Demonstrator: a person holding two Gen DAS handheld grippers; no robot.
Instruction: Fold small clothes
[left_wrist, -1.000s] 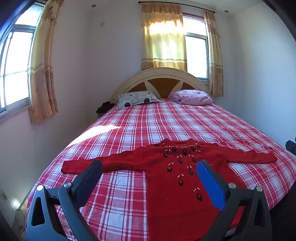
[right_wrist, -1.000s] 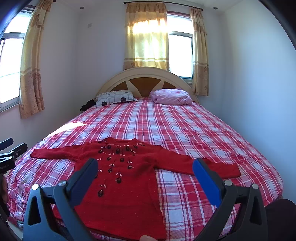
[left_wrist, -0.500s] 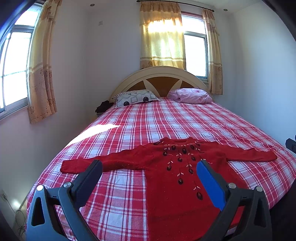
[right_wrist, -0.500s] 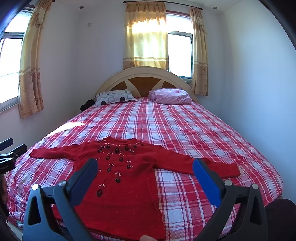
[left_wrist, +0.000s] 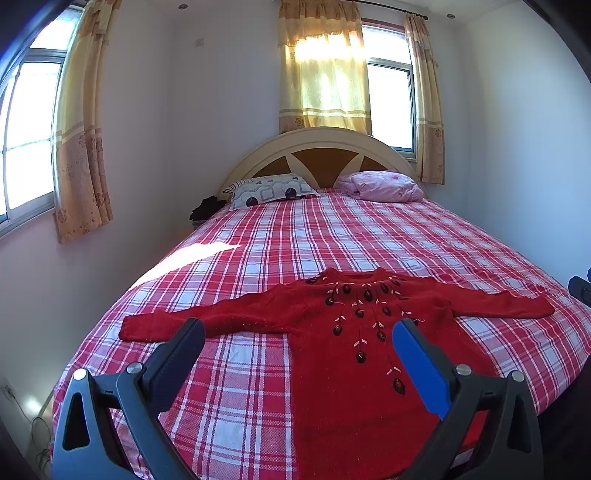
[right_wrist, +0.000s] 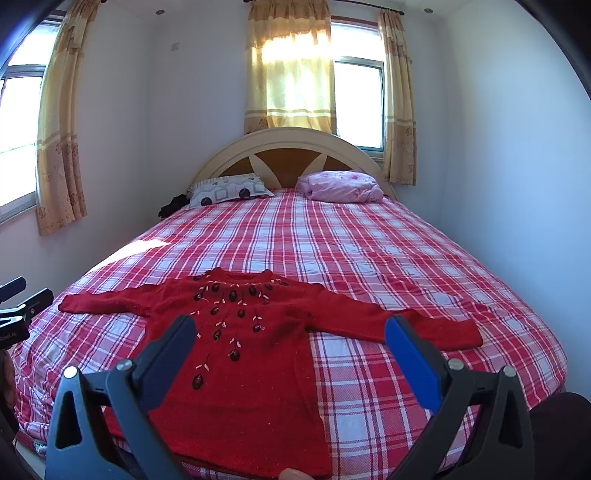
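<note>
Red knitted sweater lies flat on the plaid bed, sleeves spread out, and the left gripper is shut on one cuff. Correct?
Not quite. In the left wrist view the left gripper is open and holds nothing, above the red knitted sweater, which lies flat, sleeves spread, on the red plaid bed.

both tongs (left_wrist: 298, 332) (right_wrist: 290, 328) are dark grey with silver screws and one blue pad.

Bright daylight in both views, coming from the back window (left_wrist: 389, 103) and the left window (left_wrist: 26, 136). Glows through the yellow curtain (left_wrist: 323, 74), almost washed out there. Sunny patch on the checked bedspread (left_wrist: 192, 258), near its left edge. Strong fisheye bending at the edges, dark corners. Sharp focus, no motion blur.
</note>
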